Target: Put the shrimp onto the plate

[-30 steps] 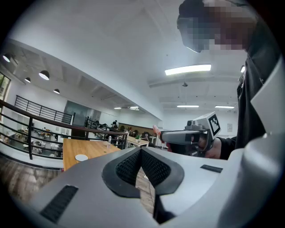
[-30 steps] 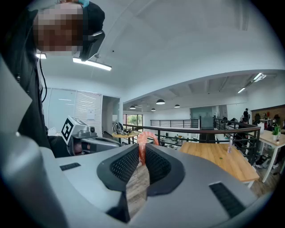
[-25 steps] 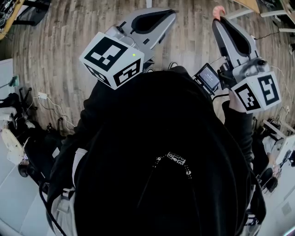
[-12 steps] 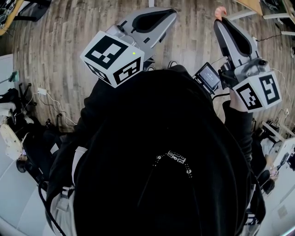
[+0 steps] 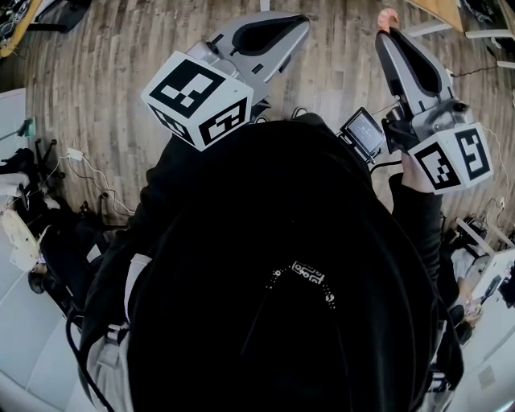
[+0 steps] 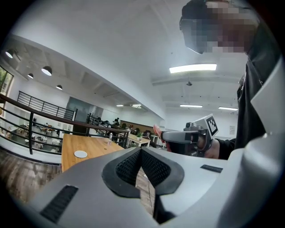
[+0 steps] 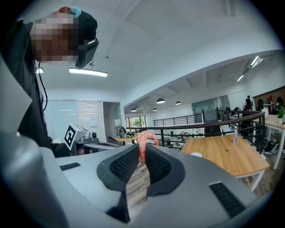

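Note:
A pink curled shrimp [image 7: 143, 143] is pinched at the tips of my right gripper [image 7: 141, 153], which is shut on it; in the head view the shrimp [image 5: 388, 16] pokes out past that gripper [image 5: 383, 32]. My left gripper [image 6: 140, 150] is shut with nothing in it, and its tips [image 5: 303, 18] point away from the body. A small white plate [image 7: 196, 155] lies on a wooden table [image 7: 227, 156] further off; the left gripper view also shows the plate [image 6: 80, 154], with the right gripper [image 6: 182, 136] and the shrimp [image 6: 156, 131] held level beside it.
Both grippers hover over a wood-plank floor [image 5: 113, 88], in front of a person in black [image 5: 282, 265]. A black railing [image 7: 196, 129] runs behind the table. Cables and gear [image 5: 32, 217] lie at the left. A small screen [image 5: 364, 133] hangs near the right gripper.
Both grippers have drifted slightly to the right in the head view, and the floor beneath has shifted with them. The shrimp stays clamped in the right gripper.

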The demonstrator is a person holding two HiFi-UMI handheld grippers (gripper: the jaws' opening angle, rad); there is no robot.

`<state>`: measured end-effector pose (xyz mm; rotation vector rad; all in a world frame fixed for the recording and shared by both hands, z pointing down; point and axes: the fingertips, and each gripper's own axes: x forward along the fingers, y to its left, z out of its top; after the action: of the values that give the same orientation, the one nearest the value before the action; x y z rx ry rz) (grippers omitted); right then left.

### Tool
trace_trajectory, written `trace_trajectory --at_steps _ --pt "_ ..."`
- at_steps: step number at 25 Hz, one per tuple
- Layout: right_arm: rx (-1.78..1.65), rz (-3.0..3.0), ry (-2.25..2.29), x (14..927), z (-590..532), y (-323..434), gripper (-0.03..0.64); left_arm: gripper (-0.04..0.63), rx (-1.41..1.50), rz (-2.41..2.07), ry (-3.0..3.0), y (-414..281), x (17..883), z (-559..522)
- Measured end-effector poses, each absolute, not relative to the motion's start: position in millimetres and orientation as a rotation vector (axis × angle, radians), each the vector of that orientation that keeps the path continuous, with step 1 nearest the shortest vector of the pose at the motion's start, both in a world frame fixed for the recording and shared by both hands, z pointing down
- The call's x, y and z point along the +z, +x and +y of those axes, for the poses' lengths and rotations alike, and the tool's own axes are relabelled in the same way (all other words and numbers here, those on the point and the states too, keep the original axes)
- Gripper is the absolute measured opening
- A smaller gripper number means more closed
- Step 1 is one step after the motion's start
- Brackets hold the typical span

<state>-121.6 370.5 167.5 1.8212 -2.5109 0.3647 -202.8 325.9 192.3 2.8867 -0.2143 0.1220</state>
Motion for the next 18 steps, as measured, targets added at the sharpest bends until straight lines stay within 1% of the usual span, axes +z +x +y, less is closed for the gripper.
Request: trace_trajectory --at_steps 6,11,18 --pt "0.411 -2.515 1.831 174 362 -77 0.058 -0.002 0.158 -0.201 2.870 -159 200 323" --pt "0.419 -2.529 1.827 172 352 -34 0.058 -0.002 0.127 -0.161 2.789 -117 202 319" --pt "0.442 -2.554 1.836 177 352 15 0.058 -0.002 0.204 -0.200 2.796 -75 208 319"
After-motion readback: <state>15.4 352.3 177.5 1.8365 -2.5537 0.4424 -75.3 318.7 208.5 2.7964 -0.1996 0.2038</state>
